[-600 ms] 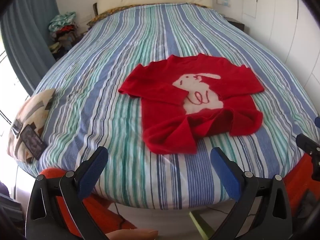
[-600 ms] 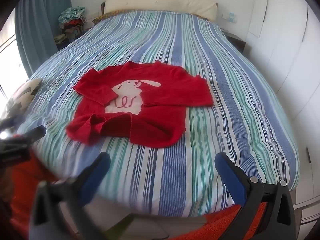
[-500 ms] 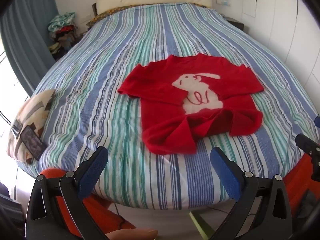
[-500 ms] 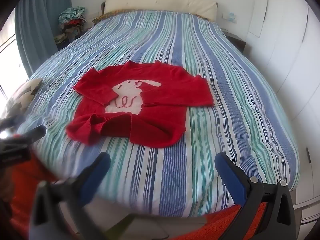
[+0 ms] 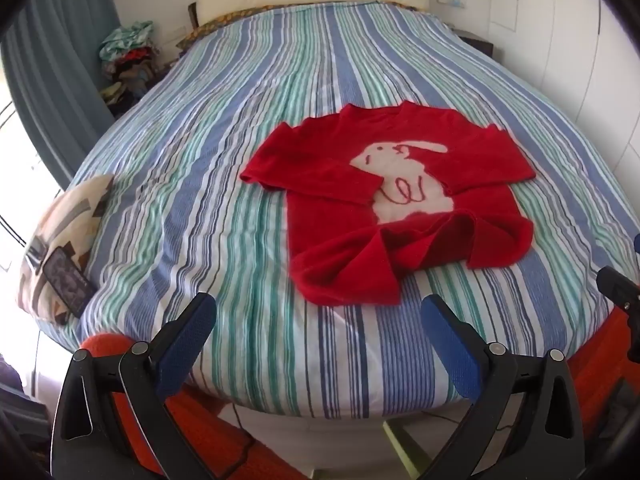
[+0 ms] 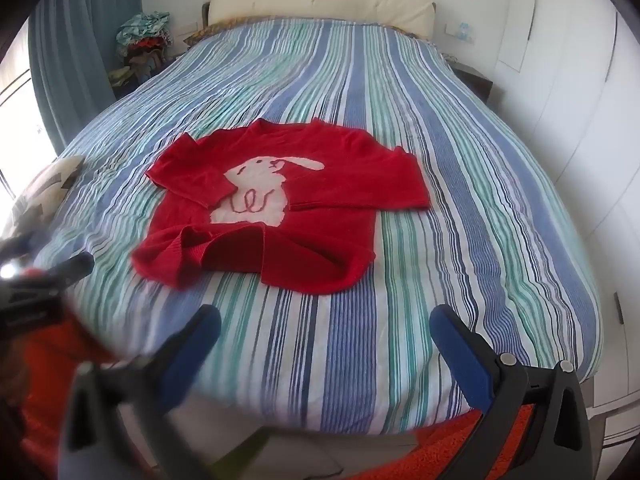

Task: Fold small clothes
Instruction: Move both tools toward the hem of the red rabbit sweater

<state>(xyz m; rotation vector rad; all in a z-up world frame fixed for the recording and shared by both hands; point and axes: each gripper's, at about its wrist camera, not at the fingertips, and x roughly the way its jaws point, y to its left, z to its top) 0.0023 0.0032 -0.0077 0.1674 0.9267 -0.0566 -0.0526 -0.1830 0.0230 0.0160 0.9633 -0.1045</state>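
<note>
Red knitted sweater with a cream rabbit on its chest (image 5: 404, 196) lies flat near the foot of the blue, green and white striped bedspread (image 5: 248, 184), neckline toward the headboard, both sleeves crossed over the front, hem rumpled and turned up. Its long axis runs away from both tools. The left gripper (image 5: 318, 320) and right gripper (image 6: 326, 330) hover at the bed's near edge, jaws spread wide, holding nothing, well short of the cloth. From the left tool the hem sits ahead and slightly right; from the right, ahead and left, so neither looks clearly nearer. The right gripper's left finger (image 6: 188, 344) is blurred, and the sweater's back layer is hidden.
</note>
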